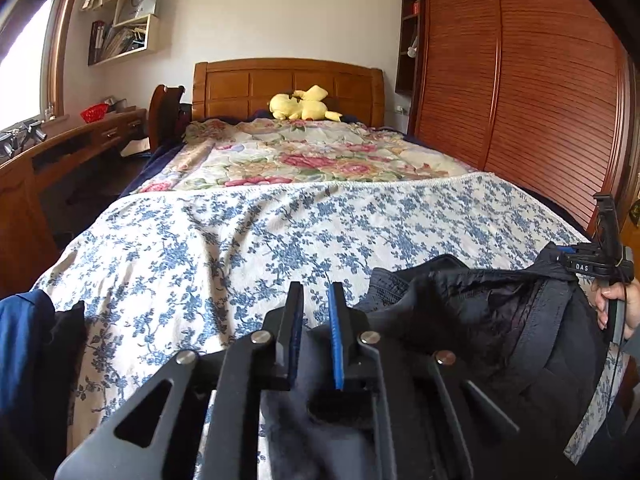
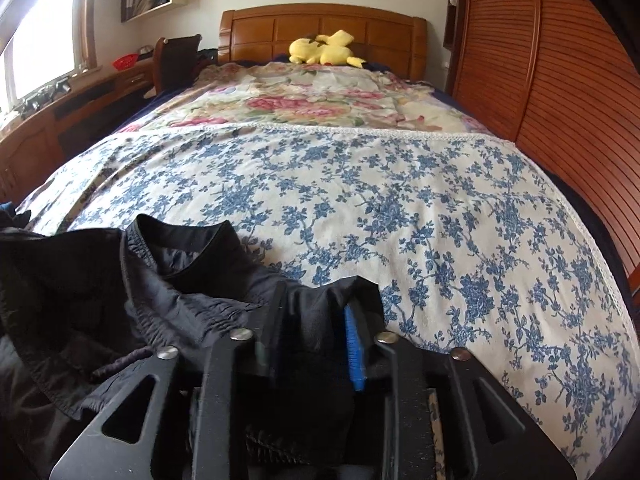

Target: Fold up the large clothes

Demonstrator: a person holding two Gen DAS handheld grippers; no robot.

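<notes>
Daylight enters from the window (image 1: 22, 60) at far left in both views — overexposed to plain white, no detail beyond the glass. The white wall (image 1: 280, 12) is evenly lit; the blue-floral bedspread (image 2: 360, 208) shows soft shadows in its creases only. The dark garment (image 2: 100, 300) reads underexposed, its folds barely separable. Strong fisheye bending — the louvred wardrobe doors (image 1: 540, 100) bow, corners vignette to black. Overall sharpness is moderate.
</notes>
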